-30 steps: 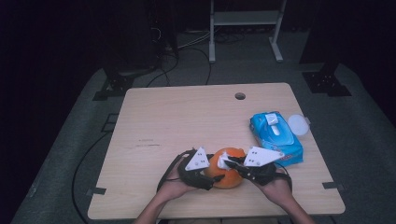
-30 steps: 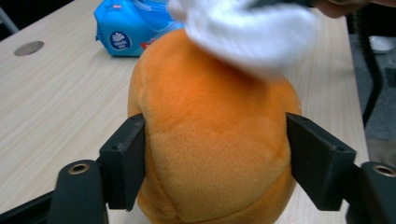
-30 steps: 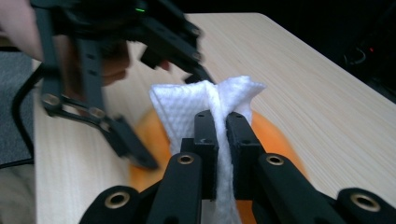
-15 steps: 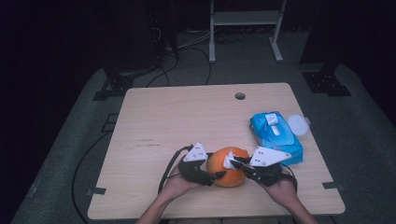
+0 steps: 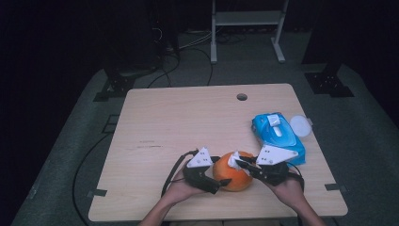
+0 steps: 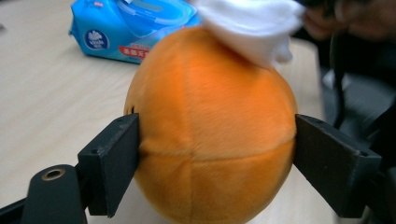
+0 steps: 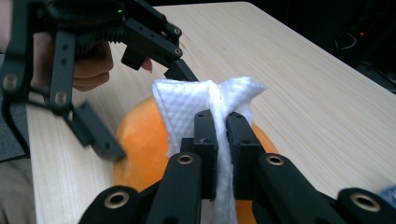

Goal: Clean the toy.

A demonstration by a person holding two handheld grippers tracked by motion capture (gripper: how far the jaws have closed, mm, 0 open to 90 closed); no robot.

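From the high view, the round orange plush ball (image 5: 231,171) sits near the front edge of the light wooden table (image 5: 188,122), right between both hands. The left gripper (image 5: 221,174) hugs it from the left side, and the right gripper (image 5: 238,164) comes in from the right with a folded white wipe (image 5: 232,160) resting on top of the ball. Just behind the right hand there's a blue soft pack of wet wipes (image 5: 276,134) with a white round lid (image 5: 299,125) lying next to it at the table edge.

In the left gripper view, the two black jaws stand wide apart with the ball (image 6: 210,126) squeezed between them, each pad touching one side of the plush. The wipe (image 6: 252,25) is draped over the top, looking blurry, and the blue pack (image 6: 135,28) sits well behind.

In the right gripper view, the jaws are pressed together, pinching the wipe (image 7: 210,105) in a bunched fold, with the cloth touching the top of the ball (image 7: 140,140). The left gripper (image 7: 140,114) is beyond it, straddling the ball.
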